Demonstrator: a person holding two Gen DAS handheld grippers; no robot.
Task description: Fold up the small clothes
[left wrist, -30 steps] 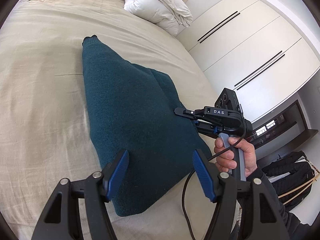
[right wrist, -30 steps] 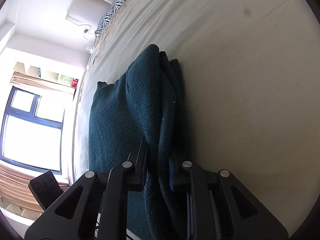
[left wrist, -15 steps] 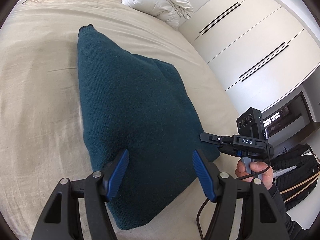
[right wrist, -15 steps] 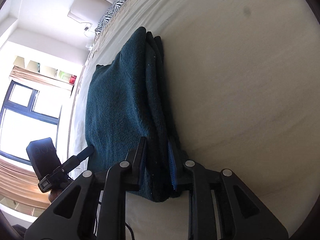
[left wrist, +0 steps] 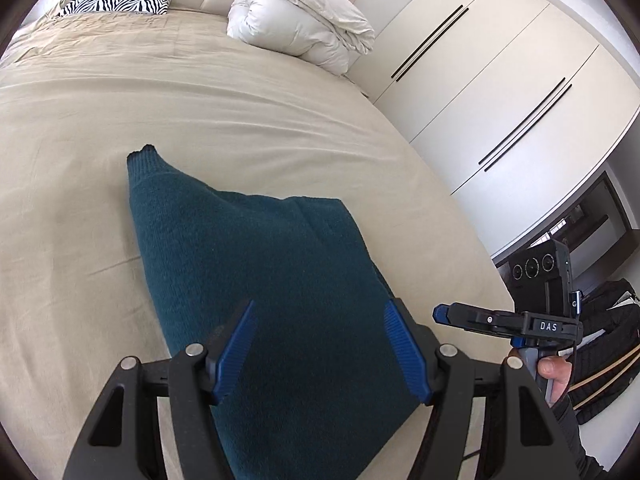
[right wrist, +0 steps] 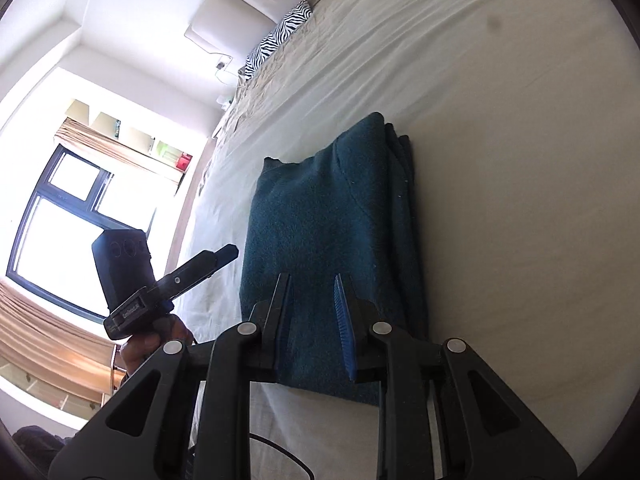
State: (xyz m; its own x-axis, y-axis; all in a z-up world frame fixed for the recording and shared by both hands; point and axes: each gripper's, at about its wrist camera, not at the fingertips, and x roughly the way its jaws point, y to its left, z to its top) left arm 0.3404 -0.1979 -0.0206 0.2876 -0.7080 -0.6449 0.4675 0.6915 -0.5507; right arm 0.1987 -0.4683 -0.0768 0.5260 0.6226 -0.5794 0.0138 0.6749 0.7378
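A dark teal knit garment (left wrist: pixel 272 280) lies folded in layers on the beige bed (left wrist: pixel 200 112); it also shows in the right wrist view (right wrist: pixel 332 232). My left gripper (left wrist: pixel 320 344) is open and empty, just above the garment's near end. My right gripper (right wrist: pixel 314 320) is open and empty, its jaws a little apart above the garment's near edge. In the left wrist view the right gripper (left wrist: pixel 444 314) sits just off the garment's right edge. The left gripper (right wrist: pixel 228 254) shows at left in the right wrist view.
A rolled white duvet (left wrist: pixel 300 24) and a zebra pillow (left wrist: pixel 116 2) lie at the bed's head. White wardrobe doors (left wrist: pixel 500 100) stand to the right. A black bag (left wrist: pixel 608 344) sits beyond the bed edge. A window (right wrist: pixel 68 236) is at left.
My right gripper let go of the garment's folded edge, opened and drew back toward the bed's edge. The garment now lies flat. My left gripper stayed open and pulled back slightly.
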